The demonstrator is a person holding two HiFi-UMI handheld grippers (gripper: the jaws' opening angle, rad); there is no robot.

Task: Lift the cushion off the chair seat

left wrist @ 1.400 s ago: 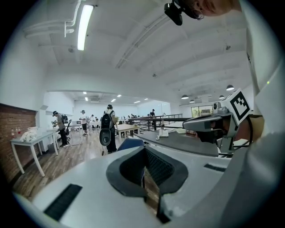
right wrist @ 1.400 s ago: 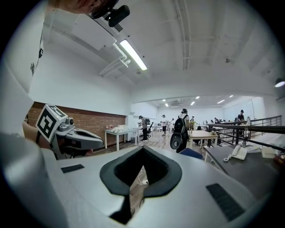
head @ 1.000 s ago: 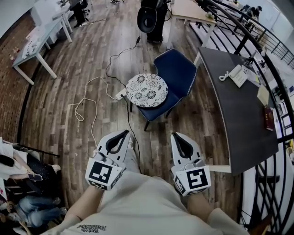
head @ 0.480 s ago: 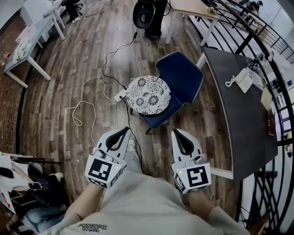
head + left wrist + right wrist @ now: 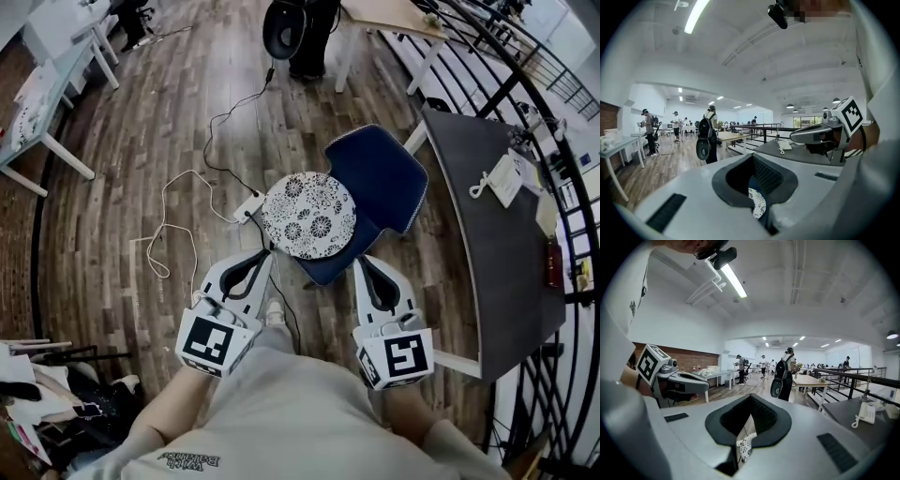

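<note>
1. Now the round cushion (image 5: 308, 215) with black and white flowers lies on the seat of the blue chair (image 5: 380, 178), in the middle of the head view.
2. It covers most of the seat. Blue shows below it and to its right, and the chair back stands at the upper right.
3. Nothing is touching the cushion.
4. At the lower left, the left gripper (image 5: 265, 255) points up the picture, with its tip near the cushion's lower left edge. Its jaws are squeezed tight together and hold nothing.
5. At the lower right, the right gripper (image 5: 367, 262) points the same way, with its tip beside the lower edge of the seat. Its jaws are squeezed tight too, and they are empty.
6. Both grippers sit side by side, each with a marker cube near the person's body.
7. Low in the left gripper view, a small bit of the flowery cushion (image 5: 758, 204) peeks through the dark hole above the closed jaws. The right gripper (image 5: 820, 136) shows at the right edge.
8. Low in the right gripper view, a bit of the cushion (image 5: 746, 446) peeks through the same kind of hole. The left gripper (image 5: 679, 380) shows at the left.
9. On the right of the head view stands a dark desk (image 5: 487, 253) with a white phone (image 5: 506, 178) on it.
10. Left of the chair, a white cable (image 5: 178, 220) curls on the wooden floor (image 5: 141, 141) and runs to a white power strip (image 5: 248, 206).
11. At the top, a person in black (image 5: 295, 33) stands on the floor.
</note>
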